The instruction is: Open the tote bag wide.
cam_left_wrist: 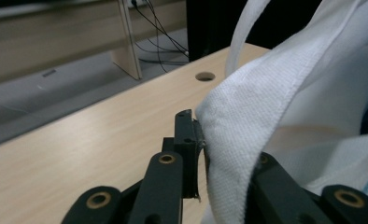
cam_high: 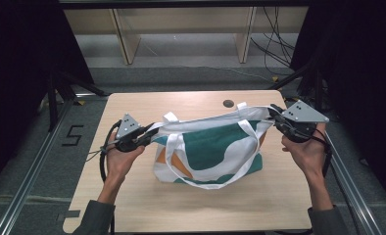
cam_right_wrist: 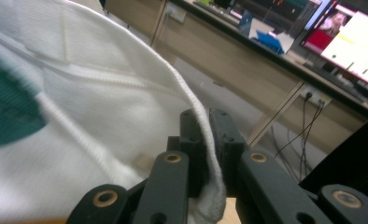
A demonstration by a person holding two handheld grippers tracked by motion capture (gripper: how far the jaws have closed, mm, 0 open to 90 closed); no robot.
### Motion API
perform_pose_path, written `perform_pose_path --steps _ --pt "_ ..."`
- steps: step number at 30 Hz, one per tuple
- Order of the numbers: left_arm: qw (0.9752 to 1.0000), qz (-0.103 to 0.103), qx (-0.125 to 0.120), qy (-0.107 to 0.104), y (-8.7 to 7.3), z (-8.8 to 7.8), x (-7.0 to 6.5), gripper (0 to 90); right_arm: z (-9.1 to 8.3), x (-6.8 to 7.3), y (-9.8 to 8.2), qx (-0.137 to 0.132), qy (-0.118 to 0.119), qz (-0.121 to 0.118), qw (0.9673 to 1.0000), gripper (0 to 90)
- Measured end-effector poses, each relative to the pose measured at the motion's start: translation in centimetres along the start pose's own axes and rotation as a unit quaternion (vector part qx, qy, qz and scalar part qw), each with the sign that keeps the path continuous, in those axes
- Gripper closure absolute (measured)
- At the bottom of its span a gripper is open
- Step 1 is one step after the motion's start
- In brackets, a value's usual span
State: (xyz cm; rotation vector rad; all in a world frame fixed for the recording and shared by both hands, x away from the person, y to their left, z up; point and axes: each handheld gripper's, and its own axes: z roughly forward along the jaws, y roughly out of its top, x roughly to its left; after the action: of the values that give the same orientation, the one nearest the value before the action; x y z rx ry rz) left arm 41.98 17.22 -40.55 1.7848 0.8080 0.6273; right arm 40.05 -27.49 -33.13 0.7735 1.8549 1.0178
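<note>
- The tote bag (cam_high: 208, 149), white with teal and orange patches, is sitting at the centre of the high view, its base resting on the wooden table (cam_high: 132, 205) and its top edge stretched into a line running from centre left up toward the upper right.
- One white strap (cam_high: 208, 182) is hanging down across the bag's front in a loop that reaches the tabletop.
- The left gripper (cam_high: 147, 133) is pinching the bag's left top corner; in the left gripper view its jaws are closed narrowly on the thick white hem (cam_left_wrist: 229, 154).
- The right gripper (cam_high: 275, 117) is clamping the opposite corner, at the upper right of the bag; in the right gripper view the hem (cam_right_wrist: 205, 140) is squeezed between the two black jaws.
- The step in hand looks like setting the bag down while holding it spread: both hands should be keeping equal tension so the rim is not sagging or twisting.
- Lowering both corners together would help the base settle flat; letting one side drop first risks the bag tipping over.
- A small round hole (cam_high: 228, 103) is lying in the table just behind the bag.
</note>
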Motion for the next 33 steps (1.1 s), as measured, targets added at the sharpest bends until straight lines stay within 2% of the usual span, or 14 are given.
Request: perform_pose_path --steps 5,6,8,11,15,16,17,18,24,26,27,29,31,33 --pt "0.9996 -0.026 0.009 -0.007 -1.0 1.0 0.1 81.1 1.0 -0.2 -0.8 0.007 0.018 0.033 0.9993 79.4" --pt "0.9997 -0.019 0.011 -0.003 -0.8 0.8 0.1 81.2 0.7 -0.5 -0.6 -0.007 0.001 0.071 0.9975 60.6" --pt "0.9998 -0.019 0.009 -0.003 -0.8 0.9 0.1 81.3 0.0 -0.9 -0.1 -0.006 -0.022 0.092 0.9955 50.3" --pt "0.9998 -0.006 0.018 0.004 -1.0 1.1 0.0 81.3 -1.4 -0.5 0.7 -0.005 -0.019 0.078 0.9968 46.2" --pt "0.9997 -0.009 0.024 0.007 -1.1 1.3 0.1 81.2 -2.4 -0.5 1.3 -0.010 0.011 0.091 0.9958 45.2" --pt "0.9996 -0.009 0.024 0.007 -1.2 1.4 0.1 80.7 -3.1 -0.9 1.5 -0.020 0.044 0.118 0.9918 44.8" --pt "0.9996 -0.011 0.024 0.008 -1.2 1.5 0.1 80.7 -3.1 -0.9 1.5 -0.020 0.044 0.118 0.9918 44.8" --pt "0.9994 -0.007 0.031 0.013 -1.3 1.6 -0.1 80.8 -3.6 -1.6 1.7 -0.039 0.050 0.140 0.9881 43.7" --pt "0.9994 -0.010 0.031 0.015 -1.4 1.7 0.0 79.8 -5.1 -0.1 2.6 -0.036 0.060 0.110 0.9915 43.8" --pt "0.9994 -0.018 0.026 0.015 -1.3 1.6 0.1 77.6 -5.7 1.3 2.9 -0.028 0.096 0.107 0.9892 43.2" --pt "0.9994 -0.018 0.026 0.015 -1.3 1.6 0.1 75.7 -5.7 1.3 2.9 -0.028 0.096 0.107 0.9892 43.2" --pt "0.9992 -0.025 0.024 0.017 -1.4 1.5 0.2 73.5 -5.6 2.4 2.8 -0.023 0.131 0.113 0.9847 42.8" --pt "0.9986 -0.045 0.021 0.017 -1.4 1.4 0.5 65.5 -4.7 4.0 2.3 -0.016 0.153 0.093 0.9838 42.0" --pt "0.9983 -0.049 0.020 0.024 -1.4 1.2 0.6 61.0 -3.8 4.8 1.9 -0.002 0.168 0.106 0.9801 44.6"
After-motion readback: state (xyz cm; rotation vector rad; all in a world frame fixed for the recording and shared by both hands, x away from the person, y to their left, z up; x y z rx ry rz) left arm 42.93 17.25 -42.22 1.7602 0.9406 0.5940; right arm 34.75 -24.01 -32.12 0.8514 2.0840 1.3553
